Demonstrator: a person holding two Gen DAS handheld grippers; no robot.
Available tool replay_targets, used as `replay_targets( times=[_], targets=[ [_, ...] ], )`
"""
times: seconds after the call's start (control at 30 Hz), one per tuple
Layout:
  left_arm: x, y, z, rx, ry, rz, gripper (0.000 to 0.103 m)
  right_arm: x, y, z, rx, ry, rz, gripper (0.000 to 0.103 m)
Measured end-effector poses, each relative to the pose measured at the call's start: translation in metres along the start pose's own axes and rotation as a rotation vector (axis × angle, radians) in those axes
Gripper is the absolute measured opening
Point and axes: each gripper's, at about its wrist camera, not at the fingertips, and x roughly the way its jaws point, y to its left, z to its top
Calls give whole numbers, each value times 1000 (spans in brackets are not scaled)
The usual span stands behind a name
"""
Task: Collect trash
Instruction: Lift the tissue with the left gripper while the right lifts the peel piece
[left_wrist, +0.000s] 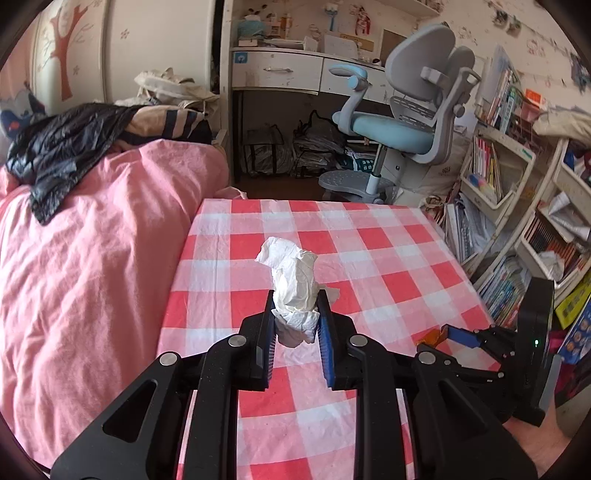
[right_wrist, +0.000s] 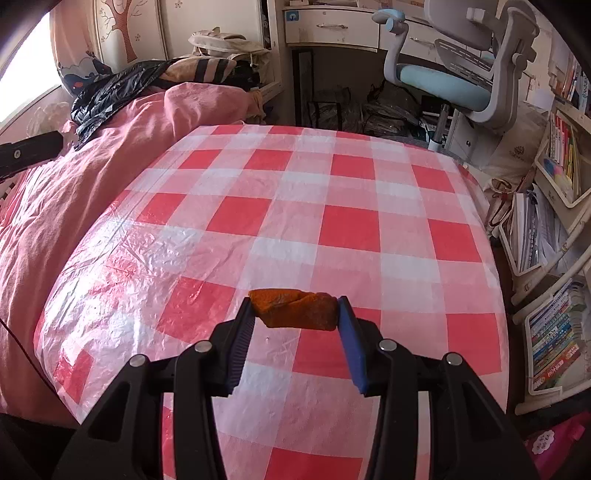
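My left gripper is shut on a crumpled white tissue, which sticks up between its pads above the red-and-white checked tablecloth. In the right wrist view my right gripper is shut on an orange peel piece, held crosswise between the two pads over the same tablecloth. The right gripper also shows at the lower right of the left wrist view, its blue pad tip against the orange piece. A black edge of the left gripper juts in at the far left of the right wrist view.
A bed with a pink cover borders the table's left side, with a black jacket on it. Beyond the table stand a grey-blue desk chair and a white desk. Bookshelves crowd the right side.
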Motion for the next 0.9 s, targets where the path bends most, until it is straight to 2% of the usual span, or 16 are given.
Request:
replay_targets(
  times=[0.13,0.33,0.57,0.9],
  targets=[
    [7,12,-4,-92,21,-58,19,-9,-3,2,19,-37,34,45],
    [18,19,-18,-172,49,-82,19,-23,-10,6,47,-95,78,45],
    [17,17,-36,-188,45,-29,19,-33,-16,4,36,-114,113,45],
    [-17,9,-52,-147,-11,26,19,-54,-10,-1,9,-151,183,45]
  ],
)
